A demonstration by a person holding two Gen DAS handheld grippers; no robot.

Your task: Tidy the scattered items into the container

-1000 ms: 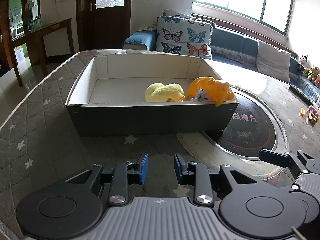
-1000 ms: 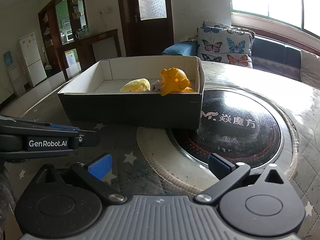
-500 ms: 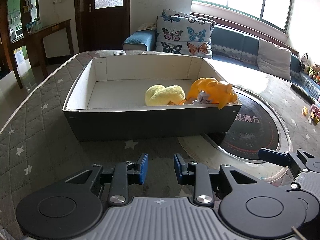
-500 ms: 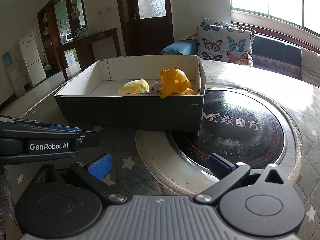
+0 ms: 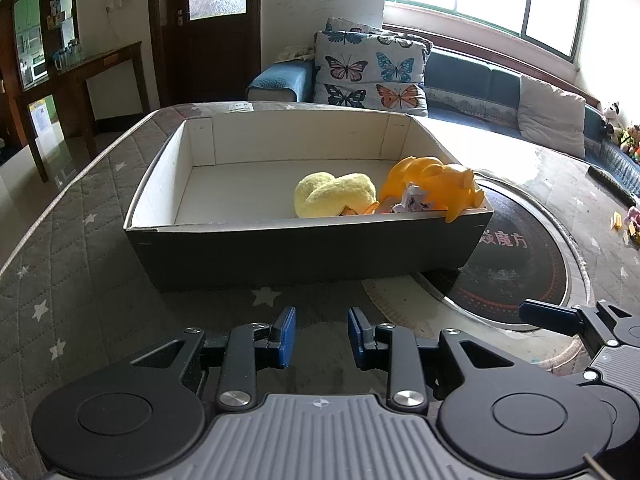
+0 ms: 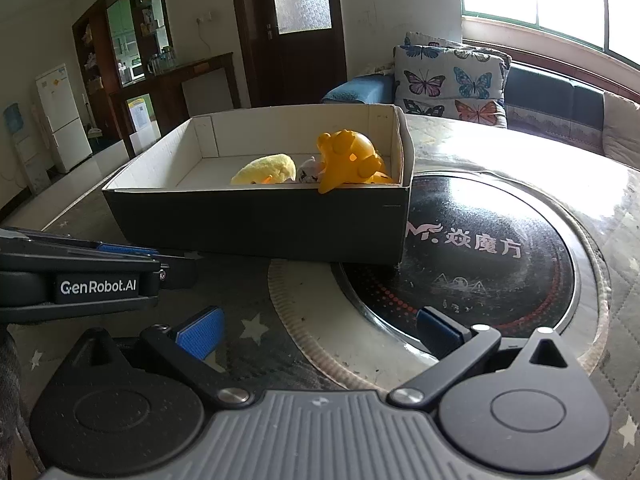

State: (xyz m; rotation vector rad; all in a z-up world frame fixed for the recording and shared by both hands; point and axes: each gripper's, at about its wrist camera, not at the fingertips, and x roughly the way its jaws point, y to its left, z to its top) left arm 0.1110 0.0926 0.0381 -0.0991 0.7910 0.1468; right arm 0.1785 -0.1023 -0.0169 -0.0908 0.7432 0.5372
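**Toys in the box**

The box (image 5: 308,248) sits on the table (image 5: 80,264). A yellow soft toy (image 5: 334,198) and an orange toy (image 5: 434,186) lie inside. The left gripper (image 5: 321,336) is a little open, holding nothing. The right gripper (image 6: 320,330) is wide open and empty.

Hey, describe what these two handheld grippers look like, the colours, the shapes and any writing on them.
Both grippers match: the left gripper and right gripper have matte black linkage arms with silver pivot bolts, round black discs on each side and a ribbed grey body. Their fingertips carry blue textured pads. The right wrist view shows white "GenRobot.AI" lettering on the left gripper's side. No cables or sleeves show.
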